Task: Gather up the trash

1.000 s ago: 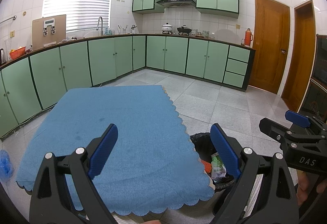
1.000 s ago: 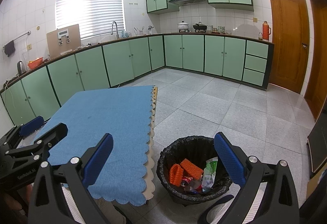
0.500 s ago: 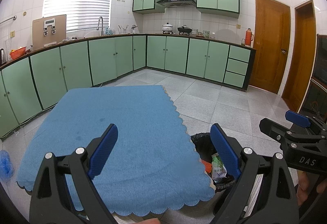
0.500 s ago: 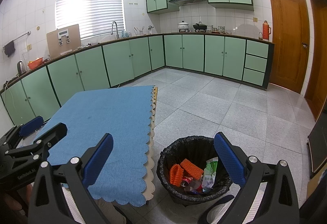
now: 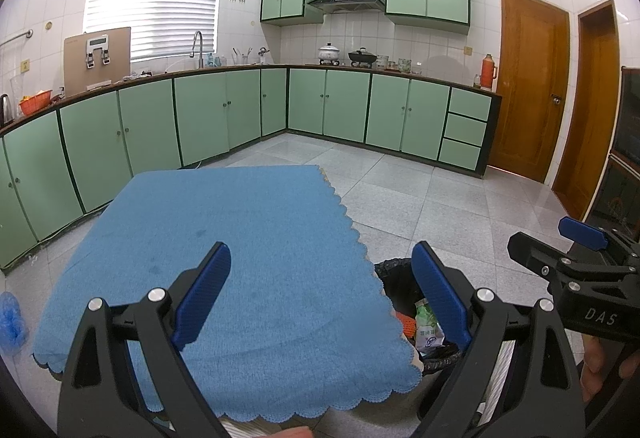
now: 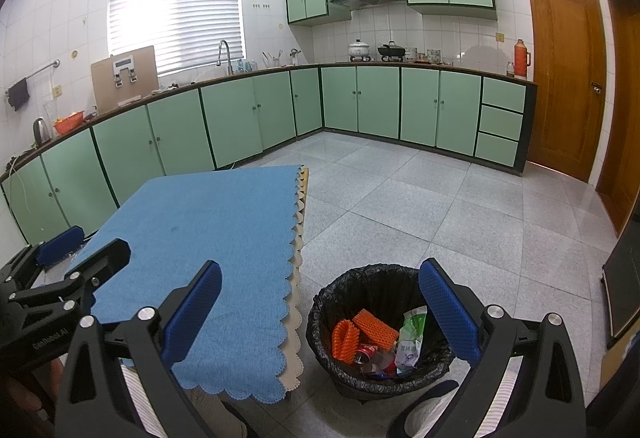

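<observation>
**Trash in the bin, both grippers empty**

The trash [image 6: 372,338] — orange foam netting, a red can, a green-and-white wrapper — lies in the black-lined bin [image 6: 380,278] on the floor, just below and between the right gripper [image 6: 320,310] fingers, which stand wide apart and hold nothing. The left gripper [image 5: 320,290] fingers are equally wide and empty, hovering over the blue cloth [image 5: 240,238] on the worktop, with the bin beside its right finger.
</observation>
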A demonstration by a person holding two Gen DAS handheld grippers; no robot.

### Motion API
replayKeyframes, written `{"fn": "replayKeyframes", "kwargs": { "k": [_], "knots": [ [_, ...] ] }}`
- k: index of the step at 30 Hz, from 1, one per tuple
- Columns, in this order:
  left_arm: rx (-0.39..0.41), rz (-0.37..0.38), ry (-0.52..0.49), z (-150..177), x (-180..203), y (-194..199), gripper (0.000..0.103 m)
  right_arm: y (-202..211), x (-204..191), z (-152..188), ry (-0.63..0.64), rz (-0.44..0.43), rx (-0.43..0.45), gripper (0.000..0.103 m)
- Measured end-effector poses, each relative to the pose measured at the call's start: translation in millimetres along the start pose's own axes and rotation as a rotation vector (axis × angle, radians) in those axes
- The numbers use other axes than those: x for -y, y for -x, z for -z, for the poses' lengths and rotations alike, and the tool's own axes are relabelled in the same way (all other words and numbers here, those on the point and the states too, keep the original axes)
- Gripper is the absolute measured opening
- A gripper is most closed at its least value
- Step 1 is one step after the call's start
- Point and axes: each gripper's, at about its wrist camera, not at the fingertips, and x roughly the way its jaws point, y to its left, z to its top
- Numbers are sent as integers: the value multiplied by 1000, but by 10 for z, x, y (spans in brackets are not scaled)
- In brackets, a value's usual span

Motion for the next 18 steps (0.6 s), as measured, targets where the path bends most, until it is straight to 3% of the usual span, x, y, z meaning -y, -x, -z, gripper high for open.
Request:
{"fn": "replayKeyframes", "kwargs": {
  "k": [18],
  "knots": [
    [-11, -3, 1, 21, 31, -34, 89, -90, 39, 53, 0, -5, -11, 97]
  ]
}}
